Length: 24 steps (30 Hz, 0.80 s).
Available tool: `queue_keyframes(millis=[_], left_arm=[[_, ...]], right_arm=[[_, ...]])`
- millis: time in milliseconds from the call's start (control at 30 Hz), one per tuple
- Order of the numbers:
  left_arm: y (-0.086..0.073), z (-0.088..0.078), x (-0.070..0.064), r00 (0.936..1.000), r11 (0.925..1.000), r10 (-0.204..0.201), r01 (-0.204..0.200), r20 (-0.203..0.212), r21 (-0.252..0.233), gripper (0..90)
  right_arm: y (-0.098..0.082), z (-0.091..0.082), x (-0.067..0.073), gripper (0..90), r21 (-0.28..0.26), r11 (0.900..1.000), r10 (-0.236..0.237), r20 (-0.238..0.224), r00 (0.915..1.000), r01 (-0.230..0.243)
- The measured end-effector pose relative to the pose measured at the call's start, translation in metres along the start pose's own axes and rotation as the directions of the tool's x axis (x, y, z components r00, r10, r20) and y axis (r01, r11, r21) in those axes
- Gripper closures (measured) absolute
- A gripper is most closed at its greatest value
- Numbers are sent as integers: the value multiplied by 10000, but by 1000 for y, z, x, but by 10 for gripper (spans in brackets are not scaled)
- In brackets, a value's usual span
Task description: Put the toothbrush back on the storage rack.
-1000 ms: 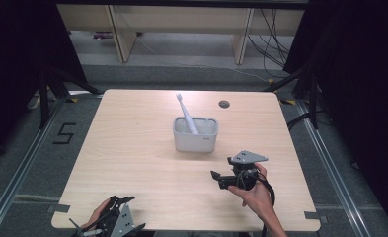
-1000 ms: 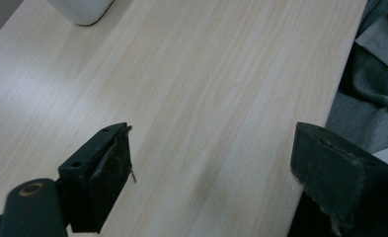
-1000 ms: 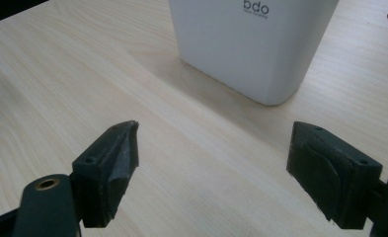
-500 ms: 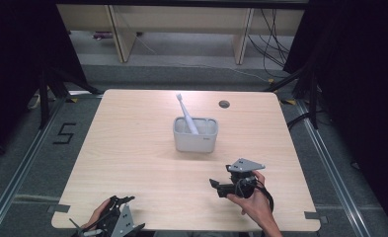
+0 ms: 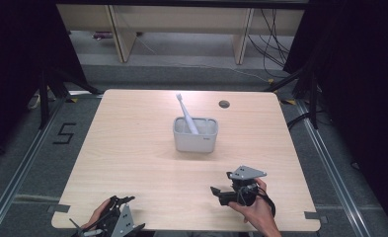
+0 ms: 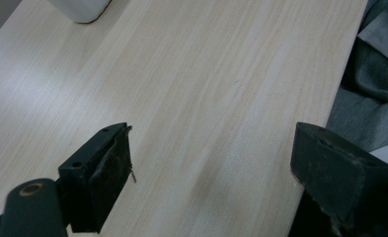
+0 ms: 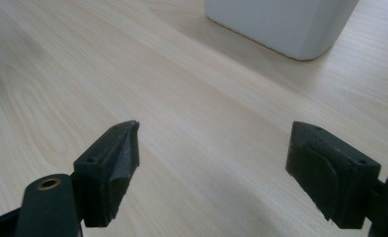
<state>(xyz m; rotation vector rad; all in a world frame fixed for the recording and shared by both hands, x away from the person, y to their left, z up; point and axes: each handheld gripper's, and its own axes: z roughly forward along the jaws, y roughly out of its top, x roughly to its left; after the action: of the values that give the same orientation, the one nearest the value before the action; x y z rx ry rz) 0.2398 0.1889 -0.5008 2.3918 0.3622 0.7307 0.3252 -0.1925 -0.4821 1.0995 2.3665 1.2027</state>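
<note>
A white rectangular holder (image 5: 195, 136) stands in the middle of the light wooden table (image 5: 132, 148). A white toothbrush (image 5: 185, 113) leans in it, head up and tilted to the far left. My right gripper (image 5: 218, 196) hovers near the front right of the table, jaws pointing left, open and empty. In the right gripper view (image 7: 211, 168) the holder's base (image 7: 280, 24) lies ahead, well beyond the jaws. My left gripper (image 5: 127, 217) sits at the front left edge, open and empty. Its own view (image 6: 211, 173) shows bare wood and a corner of the holder (image 6: 80, 7) far off.
A round cable hole (image 5: 224, 104) sits at the table's far right. Wooden shelving (image 5: 181, 29) and cables lie on the floor behind. Grey clothing (image 6: 369, 84) shows past the table's front edge. Dark curtains flank both sides.
The right gripper has drawn back from the holder toward the front edge of the table. The left gripper has barely shifted.
</note>
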Motion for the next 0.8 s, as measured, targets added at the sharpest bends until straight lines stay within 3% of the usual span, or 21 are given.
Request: queue_keyframes(millis=[67,133,167,233,367,400,467,567,800], left_arm=[[0,0,0,10000,10000,6,-6,-13,10,153],[0,0,0,10000,10000,10,-10,-11,18,153],[0,0,0,10000,10000,8,-8,-11,10,153],[0,0,0,10000,10000,8,-8,-12,15,153],[0,0,0,10000,10000,2,-2,-16,11,153],[0,0,0,10000,10000,9,-8,-15,8,153],[0,0,0,10000,10000,6,-6,-4,16,153],[0,0,0,10000,10000,6,-6,17,29,153],[0,0,0,10000,10000,2,-2,0,15,153]], right_arm=[[-1,-1,-1,213,-39,9997,-232,64,9997,232],[-3,-4,1,213,105,9999,85,36,10000,-85],[-4,-4,-1,212,26,9998,-194,1,9998,194],[-6,-5,-2,211,-32,9997,-222,72,9997,222],[-8,-8,-2,210,99,9998,-144,11,9999,143],[-10,-8,0,210,110,9999,129,-36,9999,-128],[-12,-9,-2,209,84,9998,-198,66,9998,197],[-14,-11,-3,206,47,9995,-310,-12,9995,310],[-19,-19,-4,206,145,9998,-127,253,9996,123]])
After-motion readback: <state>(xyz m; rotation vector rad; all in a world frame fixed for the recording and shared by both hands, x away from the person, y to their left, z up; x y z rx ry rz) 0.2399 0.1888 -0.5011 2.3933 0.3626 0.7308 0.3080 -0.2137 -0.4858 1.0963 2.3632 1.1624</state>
